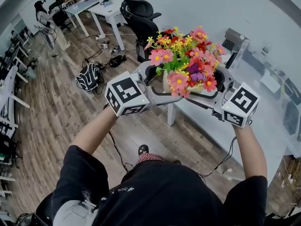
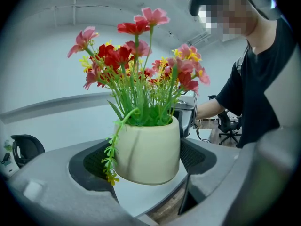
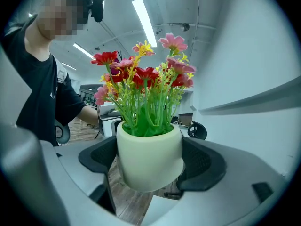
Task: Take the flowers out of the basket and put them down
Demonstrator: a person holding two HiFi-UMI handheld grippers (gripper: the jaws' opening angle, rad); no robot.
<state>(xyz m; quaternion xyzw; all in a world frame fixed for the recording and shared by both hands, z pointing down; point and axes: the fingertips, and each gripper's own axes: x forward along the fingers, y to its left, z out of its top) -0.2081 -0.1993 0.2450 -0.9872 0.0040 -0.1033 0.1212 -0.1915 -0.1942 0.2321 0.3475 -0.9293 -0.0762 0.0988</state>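
A cream pot (image 1: 165,83) of red, pink and yellow flowers (image 1: 186,60) is held up in the air in front of me, above the table's edge. My left gripper (image 1: 157,86) has it from the left and my right gripper (image 1: 214,91) from the right. In the left gripper view the pot (image 2: 148,152) sits between the dark pads (image 2: 91,161) of the left gripper (image 2: 146,161), which press its sides. The right gripper view shows the pot (image 3: 149,157) clamped the same way in the right gripper (image 3: 149,161). No basket is in view.
A white table (image 1: 221,126) lies below and to the right, with a grey device (image 1: 233,39) at its far end. Black office chairs (image 1: 138,13) stand behind the pot. A backpack (image 1: 88,76) and cables lie on the wooden floor at left.
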